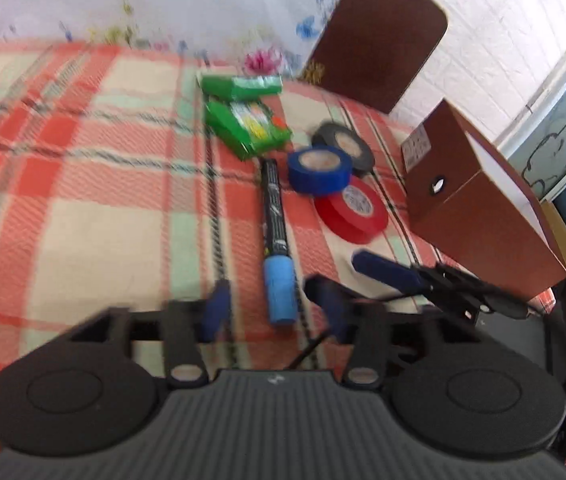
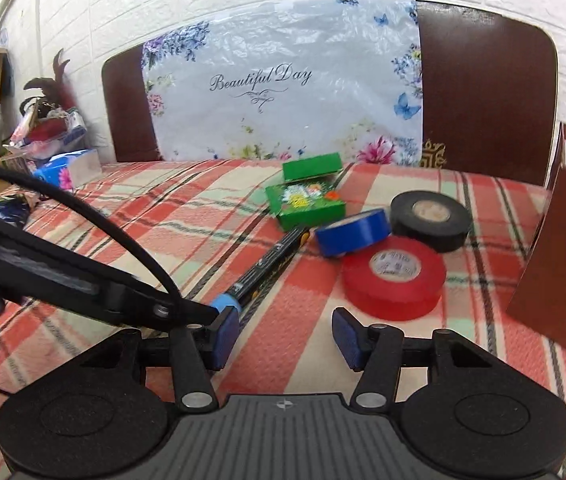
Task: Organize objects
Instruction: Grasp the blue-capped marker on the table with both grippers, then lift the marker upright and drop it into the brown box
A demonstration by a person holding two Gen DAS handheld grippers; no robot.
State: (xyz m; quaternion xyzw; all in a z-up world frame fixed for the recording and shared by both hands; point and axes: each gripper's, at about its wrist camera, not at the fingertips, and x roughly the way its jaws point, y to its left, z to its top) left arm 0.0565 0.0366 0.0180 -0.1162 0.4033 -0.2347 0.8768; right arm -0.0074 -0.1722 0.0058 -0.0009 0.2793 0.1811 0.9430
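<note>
The left gripper (image 1: 273, 300) is held wide, its jaws straddling the blue cap of the marker (image 1: 274, 216). Right of the marker, the right gripper (image 2: 285, 334) is spread wide, holding nothing, before the red tape (image 2: 393, 276).

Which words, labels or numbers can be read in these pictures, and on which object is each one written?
"Beautiful Day": on the floral plastic sheet against the headboard.
Red tape roll: core label printed, too small to read.
Black marker: white print on barrel, blurred.
Green box: colourful picture, no legible words.
Brown box: white sticker, unreadable.
</note>
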